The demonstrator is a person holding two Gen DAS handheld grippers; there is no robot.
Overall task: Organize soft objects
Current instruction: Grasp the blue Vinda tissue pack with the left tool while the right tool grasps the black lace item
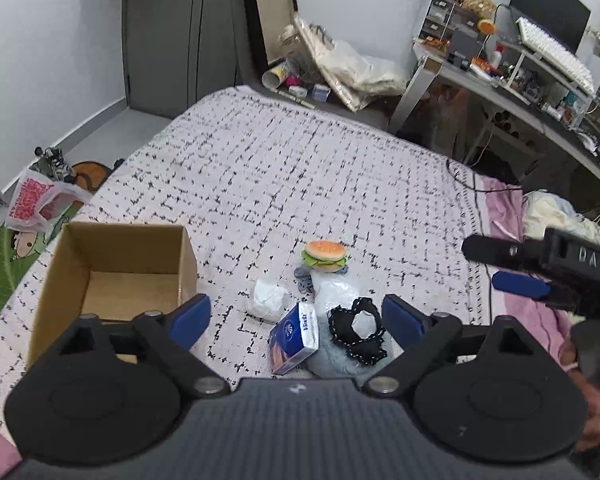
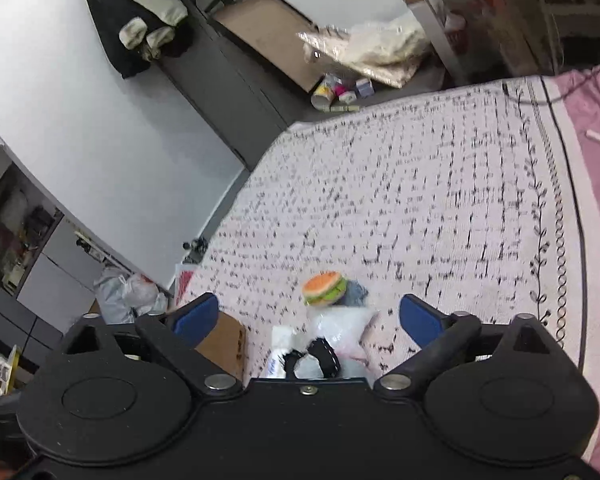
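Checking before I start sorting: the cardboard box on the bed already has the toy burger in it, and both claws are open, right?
Not quite. The cardboard box is empty in the left wrist view; the toy burger lies on the bedspread beside the other items. Both the left claw and right claw are open, holding nothing.

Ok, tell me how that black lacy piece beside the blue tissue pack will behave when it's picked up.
The black lacy piece will probably be floppy: it lies crumpled in an irregular loop, so it should sag and dangle from the fingers. It looks thin and openwork, so likely very light. Its looped edge rests on the pale soft item beneath and may snag or drag that along.
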